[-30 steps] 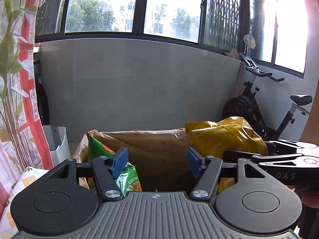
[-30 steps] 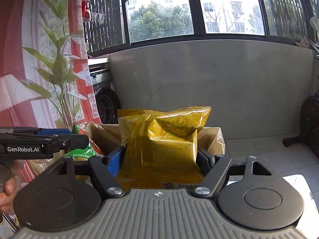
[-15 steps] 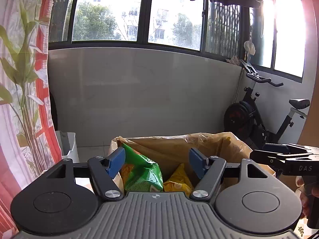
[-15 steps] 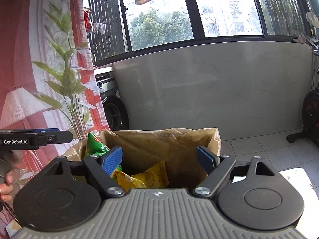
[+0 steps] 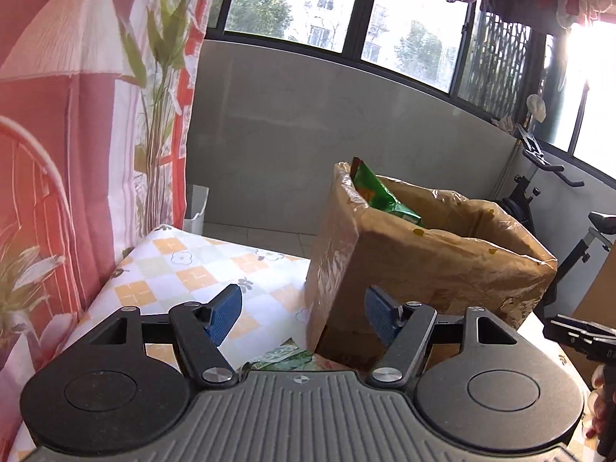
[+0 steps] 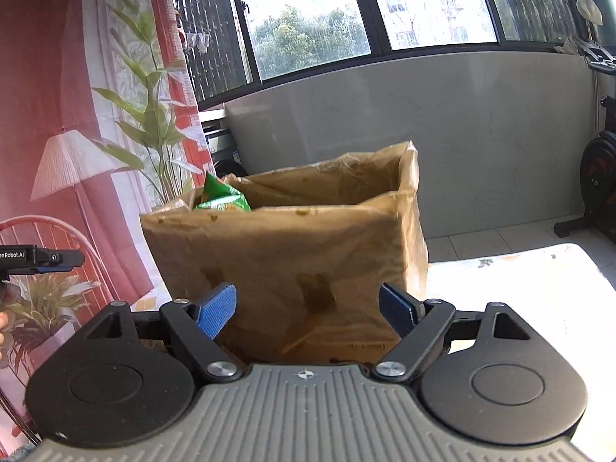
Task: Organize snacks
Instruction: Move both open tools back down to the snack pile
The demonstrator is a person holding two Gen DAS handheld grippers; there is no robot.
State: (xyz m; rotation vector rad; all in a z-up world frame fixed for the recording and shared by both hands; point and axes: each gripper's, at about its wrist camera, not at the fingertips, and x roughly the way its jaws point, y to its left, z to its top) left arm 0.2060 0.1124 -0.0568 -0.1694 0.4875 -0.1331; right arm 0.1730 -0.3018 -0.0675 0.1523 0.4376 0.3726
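Note:
A brown cardboard box (image 5: 423,265) lined with plastic film stands on the table; it also shows in the right wrist view (image 6: 292,265). A green snack bag (image 5: 379,194) sticks out of its left corner, and shows in the right wrist view too (image 6: 221,198). Another green packet (image 5: 283,358) lies on the table at the box's base. My left gripper (image 5: 302,313) is open and empty, low at the box's near corner. My right gripper (image 6: 308,310) is open and empty, in front of the box's side. The yellow bag is hidden.
The table has a checked flower-print cloth (image 5: 184,265). A red curtain (image 5: 77,134) hangs at the left. An exercise bike (image 5: 558,200) stands at the right. The right gripper (image 5: 585,337) shows at the left wrist view's edge; the left gripper (image 6: 38,260) shows in the right wrist view.
A second ago my right gripper held the yellow bag over the box. It let go and the bag dropped inside. Both grippers have since drawn back and lowered beside the box.

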